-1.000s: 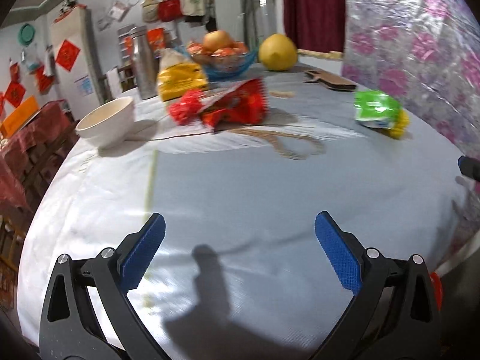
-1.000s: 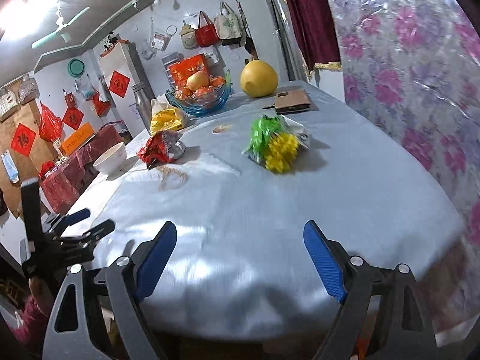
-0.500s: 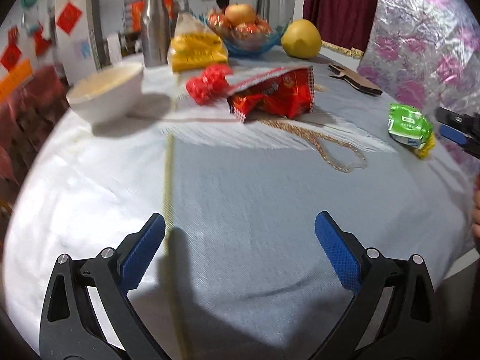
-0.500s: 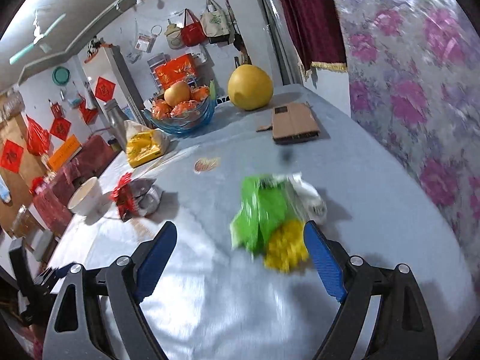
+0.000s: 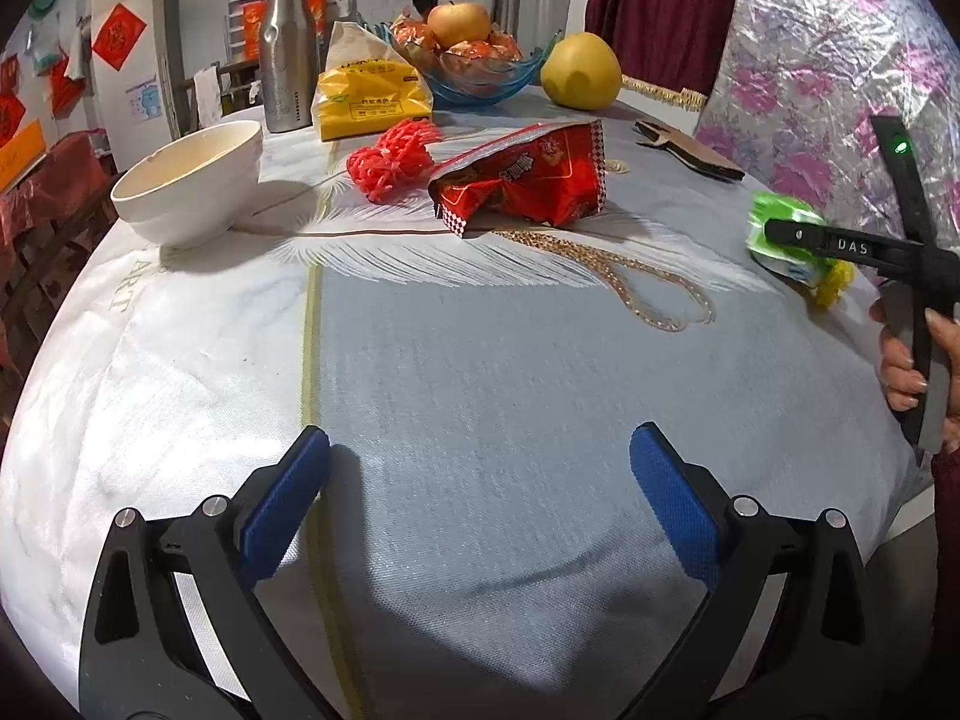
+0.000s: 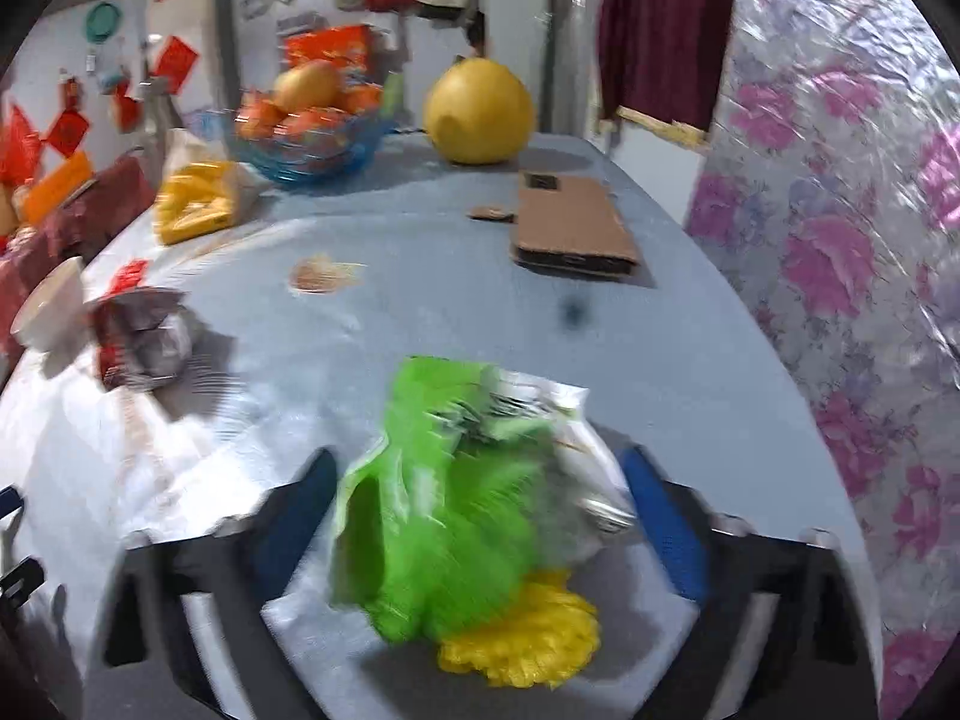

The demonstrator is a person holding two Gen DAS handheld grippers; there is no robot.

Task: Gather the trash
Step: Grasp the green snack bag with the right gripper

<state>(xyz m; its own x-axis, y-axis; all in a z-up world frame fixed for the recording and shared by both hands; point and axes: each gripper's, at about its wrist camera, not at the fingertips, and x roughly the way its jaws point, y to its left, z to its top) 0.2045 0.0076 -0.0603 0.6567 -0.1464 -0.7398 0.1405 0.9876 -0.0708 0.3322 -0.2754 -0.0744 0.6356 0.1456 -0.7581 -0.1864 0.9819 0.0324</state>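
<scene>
The right claw is closing around the green bag, pads apart from it. Left claw gapes over bare tabletop; red wrapper, bowl far.

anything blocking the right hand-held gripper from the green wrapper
Nothing visible. The crumpled green plastic wrapper already lies between the blue pads of the right hand-held gripper, whose jaws are closing around it. A yellow mesh bundle lies against the wrapper's near side.
</scene>
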